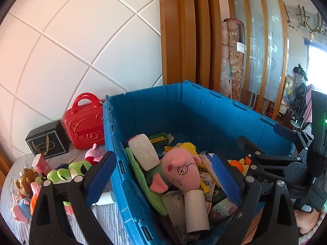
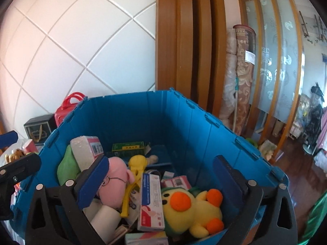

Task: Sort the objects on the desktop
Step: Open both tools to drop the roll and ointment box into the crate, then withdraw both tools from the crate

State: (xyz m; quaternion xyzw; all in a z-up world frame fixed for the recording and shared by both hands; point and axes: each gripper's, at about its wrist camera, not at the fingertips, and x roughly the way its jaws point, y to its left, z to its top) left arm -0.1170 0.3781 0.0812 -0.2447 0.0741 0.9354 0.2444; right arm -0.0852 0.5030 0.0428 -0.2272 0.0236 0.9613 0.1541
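A blue crate holds a heap of plush toys and small boxes. In the left wrist view my left gripper stands wide open over the crate's near left corner. A pink plush pig lies below, between its fingers, and the pads do not touch it. In the right wrist view my right gripper is also wide open above the crate. A yellow duck plush with an orange beak lies loose on the heap under it, beside a red-and-white carton. Neither gripper holds anything.
On the white cloth left of the crate lie several plush toys, a pink carton, a black gift box and a red toy case. A tiled wall, a wooden slat partition and rolled carpets stand behind.
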